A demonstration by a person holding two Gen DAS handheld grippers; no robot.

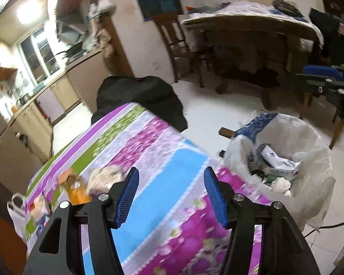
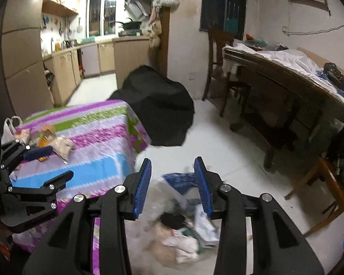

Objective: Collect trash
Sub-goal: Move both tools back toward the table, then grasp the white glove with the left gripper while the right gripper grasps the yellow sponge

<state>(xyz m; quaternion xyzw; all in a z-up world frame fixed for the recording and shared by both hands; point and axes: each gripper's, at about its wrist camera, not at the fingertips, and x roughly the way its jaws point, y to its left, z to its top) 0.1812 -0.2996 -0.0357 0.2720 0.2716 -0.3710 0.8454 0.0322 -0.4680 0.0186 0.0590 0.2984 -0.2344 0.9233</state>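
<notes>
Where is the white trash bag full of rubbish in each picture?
Left wrist view: the white trash bag sits at the right, on the floor beside the striped tablecloth, right of the open left gripper.
Right wrist view: the bag is at the bottom centre, directly below the open right gripper, blurred.
Shared landmark: the black cover on the floor behind the table.
</notes>
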